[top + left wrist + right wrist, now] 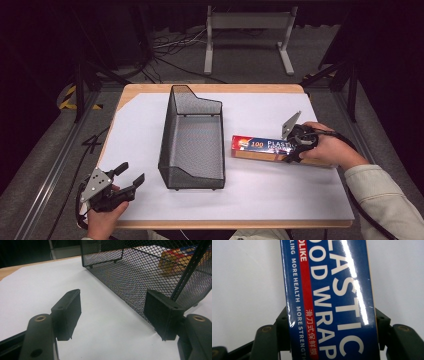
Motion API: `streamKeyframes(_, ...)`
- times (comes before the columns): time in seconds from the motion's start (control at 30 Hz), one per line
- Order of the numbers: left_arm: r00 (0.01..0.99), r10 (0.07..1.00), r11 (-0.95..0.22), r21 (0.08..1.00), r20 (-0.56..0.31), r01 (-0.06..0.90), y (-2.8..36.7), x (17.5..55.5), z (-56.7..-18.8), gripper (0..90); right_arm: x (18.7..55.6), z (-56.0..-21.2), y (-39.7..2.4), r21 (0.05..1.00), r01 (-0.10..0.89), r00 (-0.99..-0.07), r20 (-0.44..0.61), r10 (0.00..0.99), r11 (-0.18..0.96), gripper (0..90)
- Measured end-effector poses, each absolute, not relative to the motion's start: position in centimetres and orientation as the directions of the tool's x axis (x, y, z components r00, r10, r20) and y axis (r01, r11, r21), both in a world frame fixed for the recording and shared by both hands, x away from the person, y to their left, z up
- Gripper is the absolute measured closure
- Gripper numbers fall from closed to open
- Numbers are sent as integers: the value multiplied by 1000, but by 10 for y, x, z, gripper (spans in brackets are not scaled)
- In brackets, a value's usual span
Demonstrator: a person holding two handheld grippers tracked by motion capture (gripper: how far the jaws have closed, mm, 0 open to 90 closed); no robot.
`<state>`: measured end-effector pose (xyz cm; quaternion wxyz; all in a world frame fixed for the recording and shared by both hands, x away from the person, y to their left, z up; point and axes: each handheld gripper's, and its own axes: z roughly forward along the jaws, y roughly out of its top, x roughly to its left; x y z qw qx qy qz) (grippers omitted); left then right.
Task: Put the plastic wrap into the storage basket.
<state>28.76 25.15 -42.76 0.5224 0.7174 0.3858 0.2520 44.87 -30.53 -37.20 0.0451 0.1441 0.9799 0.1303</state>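
Plastic wrap box (260,148): a long blue and red carton, lying on the white sheet to the right of the mesh basket, apart from it.
Right gripper (295,150): clamped across the carton near its right end; in the right gripper view the two black jaws are pressed against both long sides of the plastic wrap box (329,300).
Left gripper (131,176): held low near the table's front left corner, jaws standing apart with nothing between them; in the left gripper view the bare sheet is seen between the pads (71,312).
Mesh basket (192,137): black wire, open-topped, set in the middle of the sheet, nothing inside.
Table (215,88): wooden edge visible around the white sheet (135,135).
Progress: the grasp is judged made; lifting the carton across and setting it into the basket appears to be left.
View differences: the print "PLASTIC WRAP" and the pad contact are read clearly in the right gripper view, whereas the high view gives the carton's position relative to the basket. The left gripper view shows the carton through the basket's mesh (140,275).
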Motion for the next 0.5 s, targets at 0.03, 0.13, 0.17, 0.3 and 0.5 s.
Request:
streamKeyframes(0.03, 574, 817, -157, 944, -41, 291, 251, 288, -427, 310, 447, -368, -306, 272, 270, -954, -52, 294, 924, 385)
streamKeyframes(0.13, 574, 818, -157, 944, -41, 291, 251, 287, -427, 309, 442, -358, -307, 303, 269, -953, -54, 299, 914, 386)
streamKeyframes(0.17, 574, 818, -157, 944, -41, 291, 251, 287, -427, 310, 440, -355, -306, 313, 283, -948, -51, 314, 907, 386)
streamKeyframes(0.3, 571, 820, -153, 945, -43, 290, 252, 287, -427, 310, 435, -343, -305, 352, 321, -936, -26, 352, 879, 386)
streamKeyframes(0.5, 566, 823, -147, 947, -44, 287, 254, 287, -426, 310, 431, -326, -305, 408, 368, -914, -6, 405, 836, 387)
